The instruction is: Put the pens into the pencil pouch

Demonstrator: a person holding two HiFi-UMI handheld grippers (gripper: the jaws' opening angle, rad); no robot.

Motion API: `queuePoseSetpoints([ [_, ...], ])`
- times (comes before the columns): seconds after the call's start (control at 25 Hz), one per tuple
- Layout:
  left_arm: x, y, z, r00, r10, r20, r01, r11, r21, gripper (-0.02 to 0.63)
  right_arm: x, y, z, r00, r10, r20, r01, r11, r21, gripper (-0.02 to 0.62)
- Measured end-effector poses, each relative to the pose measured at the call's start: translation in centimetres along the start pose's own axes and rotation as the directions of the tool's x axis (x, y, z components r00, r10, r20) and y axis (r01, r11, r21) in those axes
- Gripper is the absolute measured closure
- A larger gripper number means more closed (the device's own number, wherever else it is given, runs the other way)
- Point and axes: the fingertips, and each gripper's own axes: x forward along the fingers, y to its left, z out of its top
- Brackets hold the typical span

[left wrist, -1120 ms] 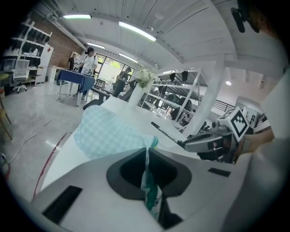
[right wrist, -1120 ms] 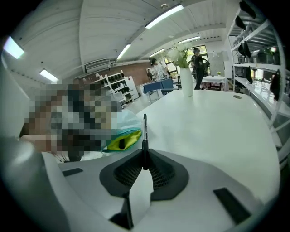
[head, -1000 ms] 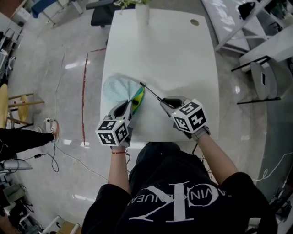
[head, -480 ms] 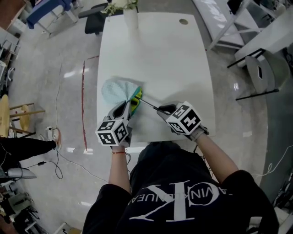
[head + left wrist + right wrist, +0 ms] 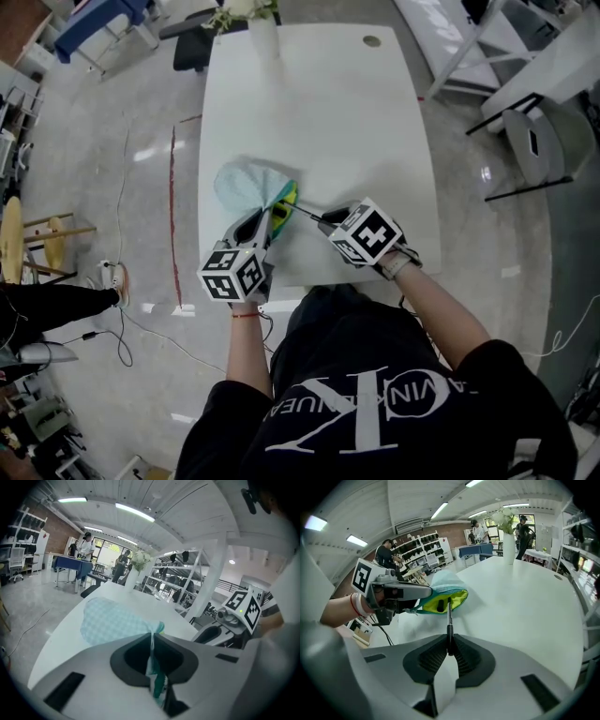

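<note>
A light blue checked pencil pouch (image 5: pixel 246 186) with a yellow-green lining (image 5: pixel 438 601) lies on the white table (image 5: pixel 347 122), its mouth held open toward me. My left gripper (image 5: pixel 269 214) is shut on the pouch's teal rim (image 5: pixel 153 634) and lifts that edge. My right gripper (image 5: pixel 323 221) is shut on a black pen (image 5: pixel 449 620). The pen (image 5: pixel 305 214) points at the pouch mouth, and its tip sits at or just inside the opening. In the left gripper view the right gripper's marker cube (image 5: pixel 243 606) shows at the right.
A white vase with flowers (image 5: pixel 262 33) stands at the table's far edge, and a round cable hole (image 5: pixel 372 41) lies near the far right corner. Chairs, shelving and people stand around the room beyond the table.
My right gripper has moved left toward the pouch and tipped downward, bringing the pen's tip from beside the pouch to its open mouth. The left gripper has kept its hold.
</note>
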Motion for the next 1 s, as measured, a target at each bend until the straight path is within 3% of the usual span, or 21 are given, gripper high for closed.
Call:
queuePoseSetpoints([
  [0.56,-0.3,-2.3,-1.9,0.997,-0.051,-0.052,0.053,0.998,0.029,0.586,1.5,0.9,2.7,1.0,0.026,0.017,-0.027,0.999,0.037,0.54],
  [1.0,0.2,-4.5,-1.0,0.985,-0.167,-0.04,0.168,0.985,0.029,0.586,1.9,0.0,4.0,0.997,-0.003,0.074,-0.003,0.997,0.081,0.537],
])
